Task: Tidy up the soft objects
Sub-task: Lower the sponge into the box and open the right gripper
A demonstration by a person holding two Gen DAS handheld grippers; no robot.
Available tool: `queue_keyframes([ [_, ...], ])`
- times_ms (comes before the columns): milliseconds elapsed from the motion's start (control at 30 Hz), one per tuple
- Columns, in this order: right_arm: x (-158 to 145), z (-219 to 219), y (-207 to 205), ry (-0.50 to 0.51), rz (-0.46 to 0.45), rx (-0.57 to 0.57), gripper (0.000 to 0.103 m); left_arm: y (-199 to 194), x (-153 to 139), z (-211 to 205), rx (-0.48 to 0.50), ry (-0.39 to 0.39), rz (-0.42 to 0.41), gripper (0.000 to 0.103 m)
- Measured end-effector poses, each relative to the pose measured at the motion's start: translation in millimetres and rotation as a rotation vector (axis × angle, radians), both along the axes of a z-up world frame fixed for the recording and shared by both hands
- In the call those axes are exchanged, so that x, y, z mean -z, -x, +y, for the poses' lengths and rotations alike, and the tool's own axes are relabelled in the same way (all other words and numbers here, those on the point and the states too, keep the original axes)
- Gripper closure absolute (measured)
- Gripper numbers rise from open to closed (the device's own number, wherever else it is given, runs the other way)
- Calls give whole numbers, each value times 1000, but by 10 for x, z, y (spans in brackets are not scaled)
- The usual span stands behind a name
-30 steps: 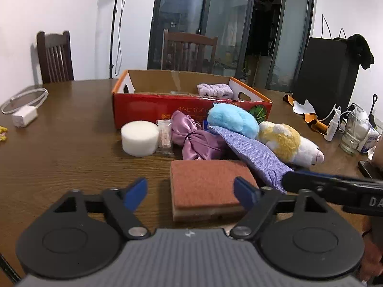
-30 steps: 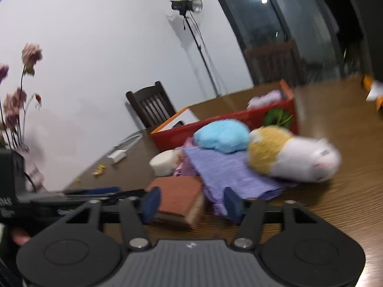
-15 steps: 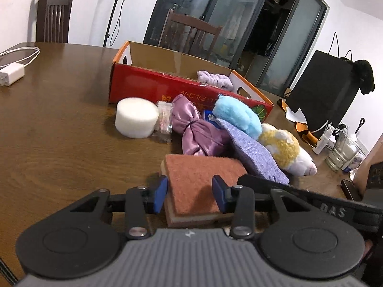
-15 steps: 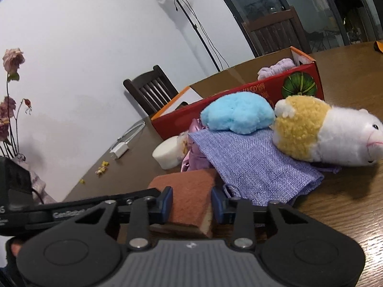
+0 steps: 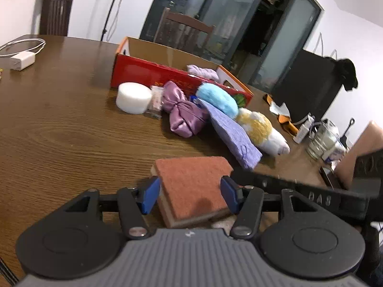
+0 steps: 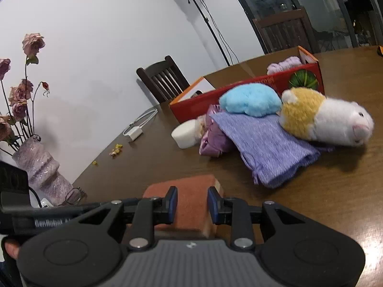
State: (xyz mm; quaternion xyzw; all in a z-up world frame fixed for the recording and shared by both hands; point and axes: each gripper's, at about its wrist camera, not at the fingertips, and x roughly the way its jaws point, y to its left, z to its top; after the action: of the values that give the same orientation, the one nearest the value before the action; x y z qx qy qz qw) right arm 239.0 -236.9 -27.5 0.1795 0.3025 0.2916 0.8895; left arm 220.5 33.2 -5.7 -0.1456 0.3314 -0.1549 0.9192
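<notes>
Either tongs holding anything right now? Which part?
Both tongs grip the scrub sponge: left tongs across its near end, right tongs on its right side edge.

White walls, dark chairs (image 5: 56,12), glass doors (image 5: 215,24) (night outside).

Readable text was sparse. The left gripper's (image 6: 43,217) black body bore white lettering "GenRobot A…", cut off behind the right gripper's frame. The right gripper's (image 5: 320,199) dark body showed embossed "DAS". Yellow printing on the red box (image 5: 172,77) front was too blurred to read.
</notes>
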Motion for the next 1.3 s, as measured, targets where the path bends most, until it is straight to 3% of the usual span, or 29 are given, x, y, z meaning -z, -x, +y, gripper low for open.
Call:
queue_keyframes([
  [200,83,16,19,-6,9,9,75,-39,34,-57,-28,-18,17,57],
  [433,-226,-66,6,-21,-98,31,75,-240,-254,-33,-2,38,-78,58],
  [567,-568,-124,-339,-31,-177,51,75,-674,-674,-53,15,47,-193,58],
  [733,-1078,-25,-1157,-35,-244,40,75,-1531,-1024,-14,-11,20,-193,59],
  [867,-1188,172,-1982,-53,-161,36,75,-2334,-997,105,-60,-4,-95,58],
  [1000,-880,469,-2760,-43,18,48,75,-2898,-753,56,-120,-159,-1,58],
  [1133,-512,628,-3074,-39,149,46,76,-3027,-534,31,-103,-286,23,53],
  [1300,-404,786,-3033,10,164,-12,73,-2940,-471,159,-91,-285,38,51],
])
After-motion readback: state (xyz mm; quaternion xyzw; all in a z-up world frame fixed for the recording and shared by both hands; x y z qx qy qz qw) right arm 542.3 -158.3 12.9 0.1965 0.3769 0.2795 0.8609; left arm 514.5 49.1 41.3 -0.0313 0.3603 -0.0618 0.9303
